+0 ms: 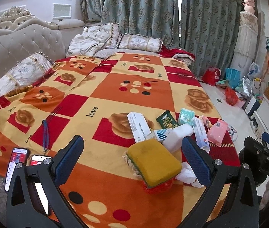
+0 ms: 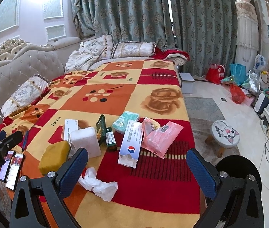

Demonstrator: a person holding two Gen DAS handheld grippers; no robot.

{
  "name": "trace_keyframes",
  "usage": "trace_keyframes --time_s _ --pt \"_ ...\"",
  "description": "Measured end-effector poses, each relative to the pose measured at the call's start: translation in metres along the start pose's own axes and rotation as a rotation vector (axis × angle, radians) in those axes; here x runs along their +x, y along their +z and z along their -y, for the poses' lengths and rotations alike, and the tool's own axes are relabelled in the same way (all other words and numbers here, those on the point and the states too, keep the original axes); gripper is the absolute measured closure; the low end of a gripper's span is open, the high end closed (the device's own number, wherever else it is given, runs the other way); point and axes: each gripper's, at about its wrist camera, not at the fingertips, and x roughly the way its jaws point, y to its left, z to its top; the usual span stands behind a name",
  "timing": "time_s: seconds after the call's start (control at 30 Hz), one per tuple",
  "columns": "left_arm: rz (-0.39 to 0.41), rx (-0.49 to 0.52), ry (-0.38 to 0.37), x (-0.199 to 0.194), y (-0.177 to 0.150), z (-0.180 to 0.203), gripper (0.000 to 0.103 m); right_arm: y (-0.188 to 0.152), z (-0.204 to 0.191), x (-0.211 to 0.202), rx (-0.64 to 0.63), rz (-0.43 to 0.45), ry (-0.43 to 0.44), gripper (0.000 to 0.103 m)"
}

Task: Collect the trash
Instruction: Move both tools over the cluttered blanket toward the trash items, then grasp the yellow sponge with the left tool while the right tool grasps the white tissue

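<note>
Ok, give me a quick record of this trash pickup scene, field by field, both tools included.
surface: patterned blanket on a bed
left tool: open, holding nothing, yellow sponge between its fingers' line of view
right tool: open, holding nothing
nearest trash: crumpled white tissue
other litter: white foam block, pink packet, white box with red-blue logo, teal packet, dark green wrapper
non-trash: two phones at the blanket's edge

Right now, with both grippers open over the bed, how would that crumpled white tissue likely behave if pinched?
The crumpled white tissue looks thin and creased, so probably floppy and very light. It would likely crush flat between the pads, and may drag on the fuzzy blanket.
</note>
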Motion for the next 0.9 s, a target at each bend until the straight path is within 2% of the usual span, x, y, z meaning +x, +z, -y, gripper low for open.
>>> trace_keyframes --time_s 0.2,0.37,0.67,0.87,0.9 --pt "-0.009 0.005 0.0 0.003 -0.001 0.0 0.001 -0.002 -0.006 0.005 -0.017 -0.02 0.014 0.0" --pt "-0.031 -0.001 -0.008 0.007 -0.003 -0.005 0.001 -0.009 -0.015 0.014 -0.039 -0.057 0.06 0.0" --pt "-0.155 -0.073 -0.057 0.026 -0.009 -0.031 0.001 -0.047 -0.045 0.061 -0.142 -0.195 0.208 0.001" --pt "-0.188 -0.08 -0.105 0.034 -0.008 -0.02 0.001 -0.063 -0.055 0.101 -0.18 -0.272 0.251 0.028" --pt "-0.197 -0.076 -0.112 0.037 -0.008 -0.016 0.001 -0.067 -0.053 0.11 -0.166 -0.3 0.275 0.044"
